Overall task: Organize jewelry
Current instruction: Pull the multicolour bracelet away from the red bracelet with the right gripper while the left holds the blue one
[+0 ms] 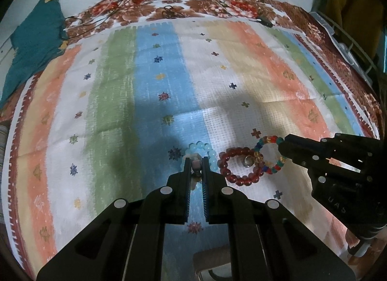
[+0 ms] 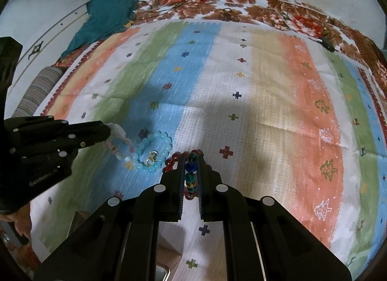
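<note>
My left gripper (image 1: 196, 163) is shut on a pale pink-and-white bead bracelet (image 2: 118, 139), just over a light blue bead bracelet (image 1: 205, 151) on the striped cloth. My right gripper (image 2: 192, 162) is shut on a multicoloured bead bracelet (image 1: 268, 145), seen between its fingers in the right wrist view (image 2: 191, 172). A dark red bead bracelet (image 1: 235, 163) lies between the blue and multicoloured ones, with a silver ring (image 1: 248, 161) inside it. Another small ring (image 2: 152, 156) lies inside the blue bracelet (image 2: 157, 146).
The striped cloth (image 1: 157, 87) covers a floral bedsheet (image 1: 188, 5). A teal garment (image 1: 33, 44) lies at the far left. Dark cords (image 1: 101, 17) run along the far edge. A striped bolster (image 2: 36, 90) lies at the left.
</note>
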The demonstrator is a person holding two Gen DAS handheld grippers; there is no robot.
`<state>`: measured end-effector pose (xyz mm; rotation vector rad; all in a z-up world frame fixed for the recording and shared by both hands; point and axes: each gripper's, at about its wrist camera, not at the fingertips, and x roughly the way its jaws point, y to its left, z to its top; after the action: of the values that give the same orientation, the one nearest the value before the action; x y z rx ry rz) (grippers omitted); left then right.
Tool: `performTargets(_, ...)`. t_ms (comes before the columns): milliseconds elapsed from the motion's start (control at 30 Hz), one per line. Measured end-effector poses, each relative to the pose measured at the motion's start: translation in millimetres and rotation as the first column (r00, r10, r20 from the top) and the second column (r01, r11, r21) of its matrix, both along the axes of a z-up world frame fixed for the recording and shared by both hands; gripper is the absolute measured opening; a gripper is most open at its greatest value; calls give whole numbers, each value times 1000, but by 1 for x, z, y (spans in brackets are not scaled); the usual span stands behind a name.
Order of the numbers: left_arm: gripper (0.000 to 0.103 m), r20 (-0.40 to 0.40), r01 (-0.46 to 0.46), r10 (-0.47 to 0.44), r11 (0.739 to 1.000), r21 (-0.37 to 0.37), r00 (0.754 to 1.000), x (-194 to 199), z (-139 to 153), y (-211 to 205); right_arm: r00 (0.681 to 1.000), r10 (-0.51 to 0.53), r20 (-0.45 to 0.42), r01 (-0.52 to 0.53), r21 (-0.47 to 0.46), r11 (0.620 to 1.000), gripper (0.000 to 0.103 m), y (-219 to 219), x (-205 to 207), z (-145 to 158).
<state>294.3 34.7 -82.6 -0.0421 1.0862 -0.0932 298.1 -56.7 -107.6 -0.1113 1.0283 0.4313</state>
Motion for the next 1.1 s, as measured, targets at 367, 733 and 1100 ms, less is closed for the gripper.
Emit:
performTargets(367,8,20,-37,37,999,0,999,-21,10,1,999,-21,30,22,-37,999,10,-7,-15,9)
performTargets(733,8,60,-54,54,999,-5,997,-45,26,-2,997,-33,62,37,-58,998,10,-8,-33,17)
performTargets(1100,8,107,-31,37,998,-59,994,-71,48,-3,995,-36,91,38,-17,999,10,-12,-54,33)
